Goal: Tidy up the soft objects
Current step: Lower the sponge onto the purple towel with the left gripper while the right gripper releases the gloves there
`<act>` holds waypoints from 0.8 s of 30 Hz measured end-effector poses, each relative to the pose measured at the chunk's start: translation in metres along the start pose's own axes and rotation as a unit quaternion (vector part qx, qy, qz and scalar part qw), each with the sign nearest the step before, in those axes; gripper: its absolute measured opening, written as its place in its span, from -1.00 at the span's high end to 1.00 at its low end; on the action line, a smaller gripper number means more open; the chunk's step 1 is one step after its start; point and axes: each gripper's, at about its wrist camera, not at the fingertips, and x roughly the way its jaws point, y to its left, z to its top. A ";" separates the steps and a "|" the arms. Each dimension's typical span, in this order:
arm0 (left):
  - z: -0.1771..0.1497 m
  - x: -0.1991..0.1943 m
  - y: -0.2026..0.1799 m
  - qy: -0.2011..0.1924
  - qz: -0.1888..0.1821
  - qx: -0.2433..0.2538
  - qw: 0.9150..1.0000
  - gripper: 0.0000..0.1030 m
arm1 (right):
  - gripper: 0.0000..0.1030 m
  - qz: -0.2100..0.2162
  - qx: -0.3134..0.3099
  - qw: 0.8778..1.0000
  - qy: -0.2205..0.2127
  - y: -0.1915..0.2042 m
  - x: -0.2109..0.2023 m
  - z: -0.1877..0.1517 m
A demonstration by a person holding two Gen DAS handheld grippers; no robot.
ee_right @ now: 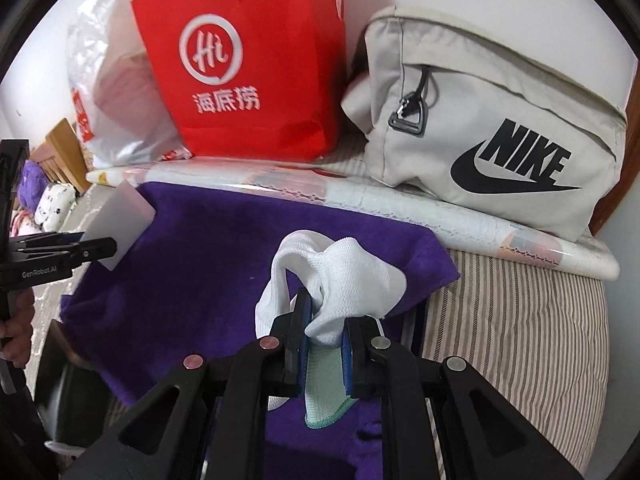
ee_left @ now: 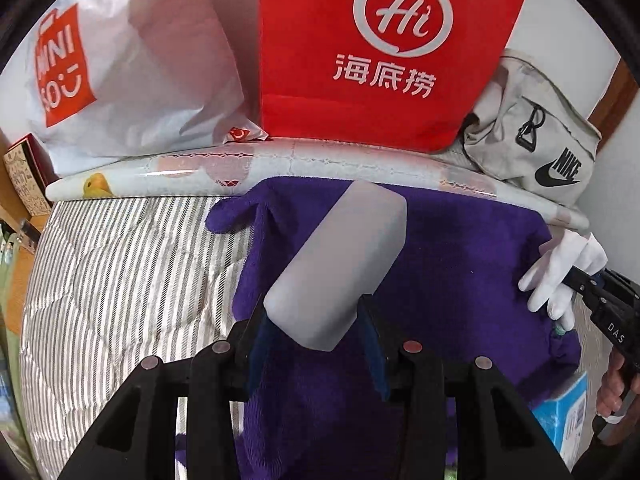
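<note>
Closest to me, my left gripper is clamped on a grey block, a smooth rounded slab that sticks up and away between the blue pads, tilted toward the right. My right gripper is squeezed nearly closed on a white glove with a pale green cuff; the cuff hangs down below the pads and the knitted fingers bunch up above them. Both of my claws hang over a purple towel spread on the striped bedding; from the left wrist view the glove shows at the towel's right edge, and from the right wrist view the grey block shows near the towel's far left corner. Whether either item touches the towel I cannot tell. A blue and white box peeks out by the towel's near right corner. Beyond the towel lies a long roll of patterned wrap, stretched across the bed. Behind that roll, against the white wall, stand a white plastic shopping bag on the left, a red paper bag with white lettering in the middle, and a light grey zip bag with a black logo on the right.
</note>
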 end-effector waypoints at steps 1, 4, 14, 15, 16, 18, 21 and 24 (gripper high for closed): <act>0.002 0.002 -0.001 0.002 -0.002 0.001 1.000 0.22 | 0.74 -0.001 -0.001 1.000 0.001 -0.001 0.003 0.001; 0.006 0.010 -0.003 0.011 0.000 0.004 1.000 0.22 | 0.74 0.001 -0.004 1.000 0.013 -0.003 0.014 0.005; 0.013 0.025 0.000 0.023 0.009 0.001 1.000 0.17 | 0.73 -0.004 -0.011 0.999 0.038 -0.002 0.033 0.010; 0.013 0.026 -0.002 0.023 0.009 0.004 1.000 0.17 | 0.73 -0.005 -0.011 0.999 0.040 -0.002 0.034 0.011; 0.012 0.026 -0.002 0.024 0.010 0.009 1.000 0.17 | 0.72 -0.007 -0.011 0.999 0.042 -0.003 0.035 0.011; 0.012 0.027 -0.003 0.027 0.010 0.011 1.000 0.16 | 0.72 -0.007 -0.010 0.999 0.047 -0.004 0.037 0.011; 0.012 0.029 -0.005 0.033 0.009 0.012 0.999 0.10 | 0.59 -0.003 -0.008 0.999 0.049 -0.004 0.038 0.013; 0.013 0.029 -0.008 0.039 -0.002 0.016 0.999 -0.10 | -0.16 -0.004 -0.017 0.999 0.049 0.001 0.038 0.014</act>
